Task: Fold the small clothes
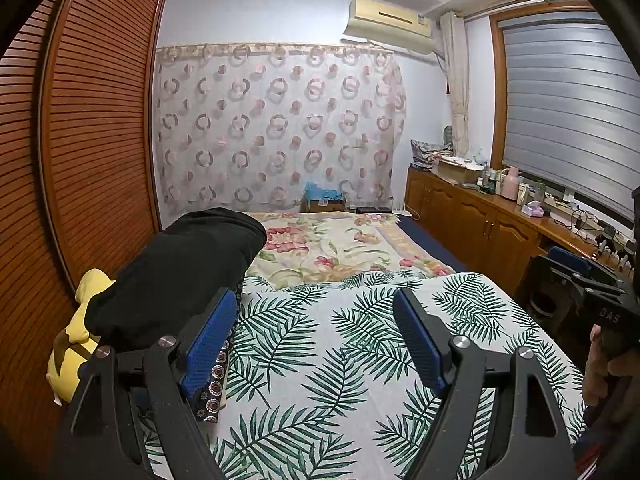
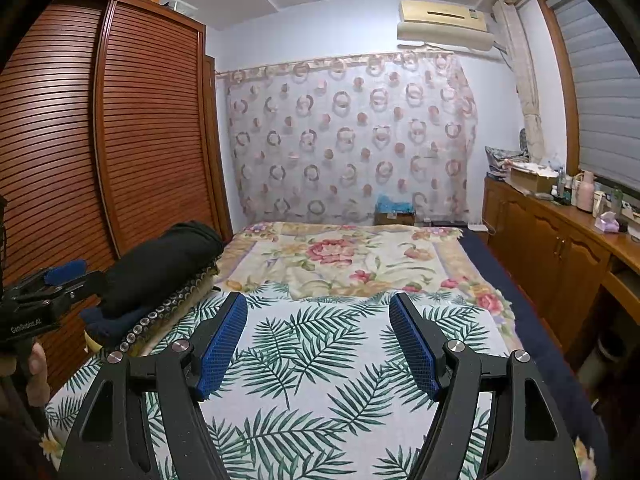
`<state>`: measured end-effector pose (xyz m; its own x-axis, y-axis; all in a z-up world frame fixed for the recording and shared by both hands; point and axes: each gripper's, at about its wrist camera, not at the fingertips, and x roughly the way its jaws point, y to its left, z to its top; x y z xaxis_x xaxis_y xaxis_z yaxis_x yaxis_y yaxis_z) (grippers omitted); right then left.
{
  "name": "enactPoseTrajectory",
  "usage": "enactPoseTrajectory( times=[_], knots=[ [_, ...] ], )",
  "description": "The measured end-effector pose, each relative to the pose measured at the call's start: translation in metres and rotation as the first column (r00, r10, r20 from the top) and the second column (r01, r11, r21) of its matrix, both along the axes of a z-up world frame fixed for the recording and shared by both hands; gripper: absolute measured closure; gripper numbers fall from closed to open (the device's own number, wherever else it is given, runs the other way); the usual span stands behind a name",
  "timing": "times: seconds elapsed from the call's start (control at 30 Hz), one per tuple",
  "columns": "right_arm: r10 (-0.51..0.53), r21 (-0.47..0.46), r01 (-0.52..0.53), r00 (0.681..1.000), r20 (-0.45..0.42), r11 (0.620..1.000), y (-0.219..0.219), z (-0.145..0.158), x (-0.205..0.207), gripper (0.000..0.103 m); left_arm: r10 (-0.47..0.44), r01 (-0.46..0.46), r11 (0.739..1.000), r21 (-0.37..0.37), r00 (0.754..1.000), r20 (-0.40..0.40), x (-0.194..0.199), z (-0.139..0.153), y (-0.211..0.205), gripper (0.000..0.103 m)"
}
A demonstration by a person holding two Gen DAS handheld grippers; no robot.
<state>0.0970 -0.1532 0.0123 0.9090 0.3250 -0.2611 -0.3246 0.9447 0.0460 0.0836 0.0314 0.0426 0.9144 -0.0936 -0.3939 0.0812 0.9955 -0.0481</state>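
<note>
A pile of clothes lies at the bed's left edge: a black garment [image 1: 180, 268] on top, a dark patterned one [image 1: 212, 384] and a yellow one [image 1: 80, 332] under it. The pile also shows in the right wrist view [image 2: 160, 264]. My left gripper [image 1: 316, 308] is open and empty, held above the palm-leaf sheet [image 1: 320, 360], its left finger next to the black garment. My right gripper [image 2: 318, 312] is open and empty above the same sheet [image 2: 320, 380]. Each gripper shows at the edge of the other's view, the right gripper [image 1: 600, 292] and the left gripper [image 2: 52, 284].
A floral blanket [image 1: 340, 248] covers the far half of the bed. A slatted wooden wardrobe [image 1: 88, 128] stands close on the left. A wooden cabinet [image 1: 480, 216] with bottles and boxes runs along the right. A cardboard box [image 1: 324, 202] sits past the bed's far end.
</note>
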Motion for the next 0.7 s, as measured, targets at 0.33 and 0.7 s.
enactPoseTrajectory(
  times=[0.33,0.7],
  knots=[
    [0.002,-0.002,-0.002,1.0,-0.001,1.0,-0.0071,0.0039,-0.0039,0.028,0.0,0.0,1.0,0.0,1.0,0.002,-0.0009,0.0006,-0.0001,0.022],
    [0.002,0.0,-0.002,1.0,-0.001,1.0,-0.0103,0.0063,-0.0051,0.028,-0.001,0.001,1.0,-0.002,1.0,0.003,-0.0008,-0.0003,0.0002,0.022]
  ],
)
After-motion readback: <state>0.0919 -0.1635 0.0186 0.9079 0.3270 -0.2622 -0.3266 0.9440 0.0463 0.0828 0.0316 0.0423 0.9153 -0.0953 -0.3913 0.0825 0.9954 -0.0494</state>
